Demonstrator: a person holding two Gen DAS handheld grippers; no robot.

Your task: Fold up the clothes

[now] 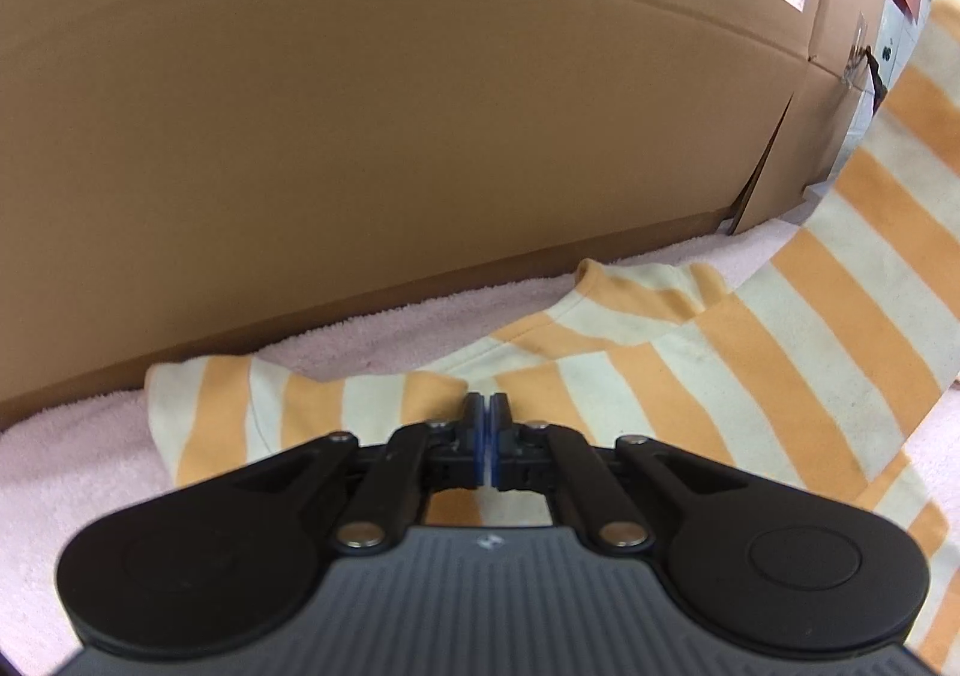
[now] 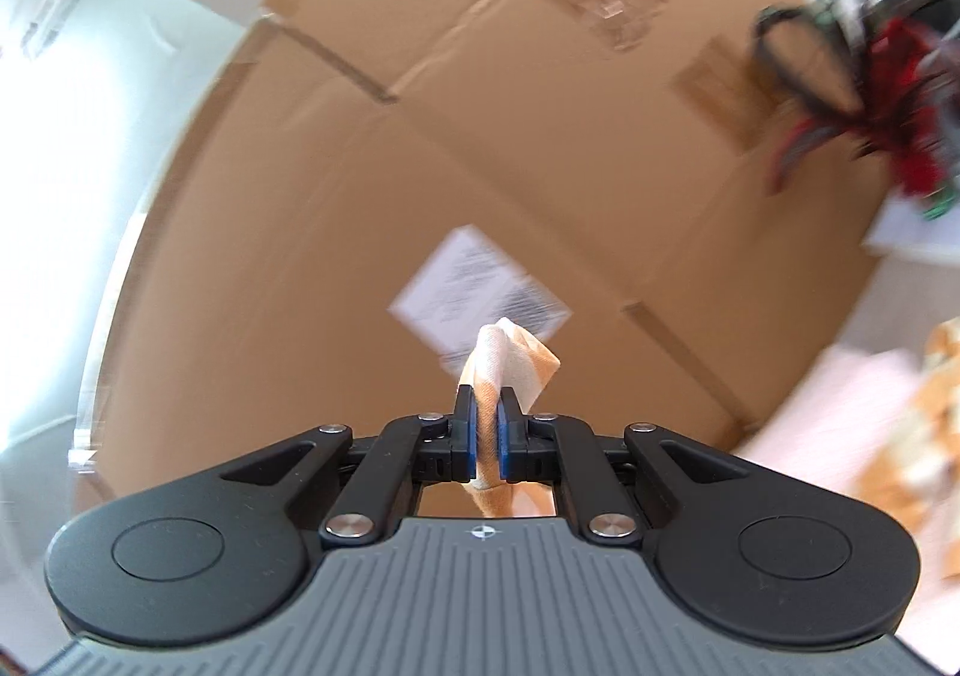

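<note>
An orange and cream striped shirt (image 1: pixel 750 352) lies spread on a pink towel (image 1: pixel 72 454), its collar toward the cardboard box. My left gripper (image 1: pixel 486 406) sits low on the shirt near the shoulder and sleeve, its jaws pressed together; whether fabric is pinched between them I cannot tell. In the right wrist view, my right gripper (image 2: pixel 486 406) is raised and tilted, shut on a bunched fold of the same striped shirt (image 2: pixel 510 358) that sticks up past the blue pads (image 2: pixel 474 436). More of the shirt shows blurred at the lower right (image 2: pixel 924 436).
A large brown cardboard box (image 1: pixel 390 105) stands close behind the towel and fills both views, with white labels (image 2: pixel 480 286) on it. Red and dark clutter (image 2: pixel 870 93) lies blurred at the upper right. A bright white wall is at the left.
</note>
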